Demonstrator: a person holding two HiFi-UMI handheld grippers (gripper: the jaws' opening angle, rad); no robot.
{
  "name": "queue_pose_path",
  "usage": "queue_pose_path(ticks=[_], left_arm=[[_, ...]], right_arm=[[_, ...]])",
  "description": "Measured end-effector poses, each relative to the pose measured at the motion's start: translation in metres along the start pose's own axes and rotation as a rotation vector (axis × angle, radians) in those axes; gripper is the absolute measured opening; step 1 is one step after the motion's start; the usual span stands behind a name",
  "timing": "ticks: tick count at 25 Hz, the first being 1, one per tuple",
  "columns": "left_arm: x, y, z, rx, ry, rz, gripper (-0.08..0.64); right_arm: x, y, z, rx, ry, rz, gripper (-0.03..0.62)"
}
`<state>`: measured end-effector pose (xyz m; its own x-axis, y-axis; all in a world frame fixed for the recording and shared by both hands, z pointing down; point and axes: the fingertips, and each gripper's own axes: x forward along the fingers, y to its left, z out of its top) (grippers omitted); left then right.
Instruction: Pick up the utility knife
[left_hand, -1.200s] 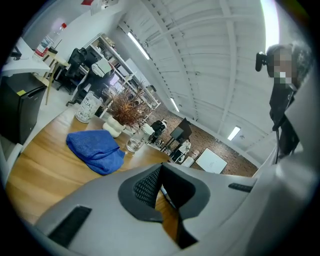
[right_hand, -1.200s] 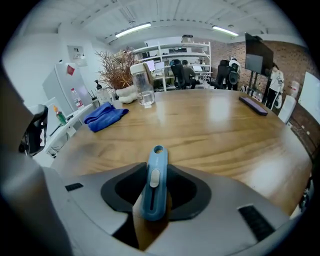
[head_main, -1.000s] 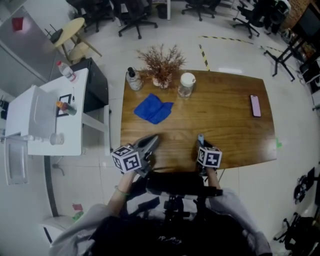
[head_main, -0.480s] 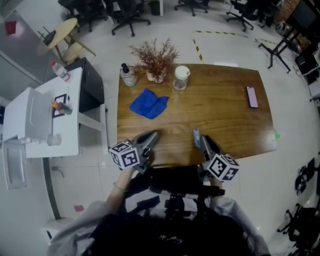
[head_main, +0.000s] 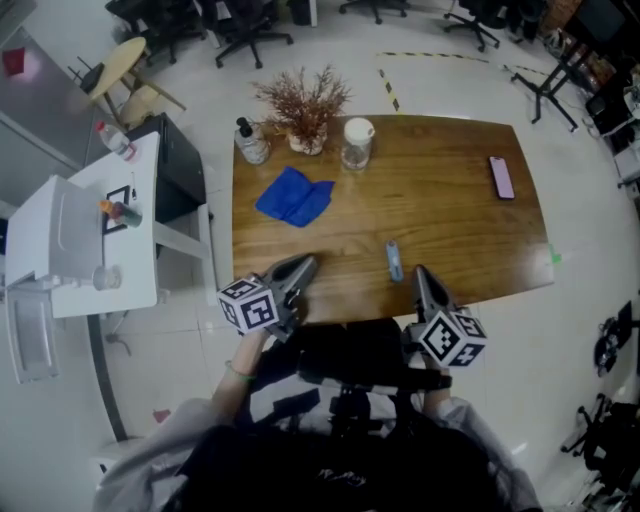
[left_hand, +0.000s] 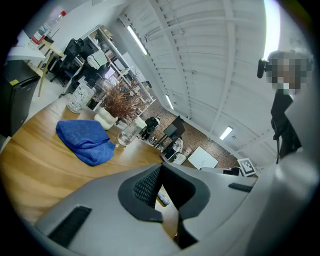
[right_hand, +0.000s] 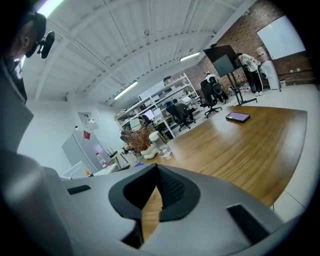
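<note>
Claws first: left claw (head_main: 303, 266) sits at the near edge of the wooden table (head_main: 450, 230), jaws pressed together on nothing, so it's basically sitting this one out. Moving right, the utility knife (head_main: 394, 262) lies flat on the wood near that same edge, with nothing touching it. Just right of it is the right claw (head_main: 419, 274). Its jaws have just snapped together with nothing between them, tips a bit back from the knife. I'd call this the pre-grab stage. Next move: spread the right jaws, ease forward and left, straddle the knife's narrow body, then pinch.
</note>
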<state>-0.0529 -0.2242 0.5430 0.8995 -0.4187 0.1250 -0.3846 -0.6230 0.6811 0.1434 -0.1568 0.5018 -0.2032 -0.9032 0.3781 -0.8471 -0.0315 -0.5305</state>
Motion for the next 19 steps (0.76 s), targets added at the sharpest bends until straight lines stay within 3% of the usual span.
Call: queue_pose_path(ticks=[19], left_arm=[[-0.0049, -0.0016, -0.0022, -0.004, 0.001, 0.005, 0.002]], right_arm=[[-0.0024, 0.0002, -0.007, -0.001, 0.021, -0.006, 0.011]])
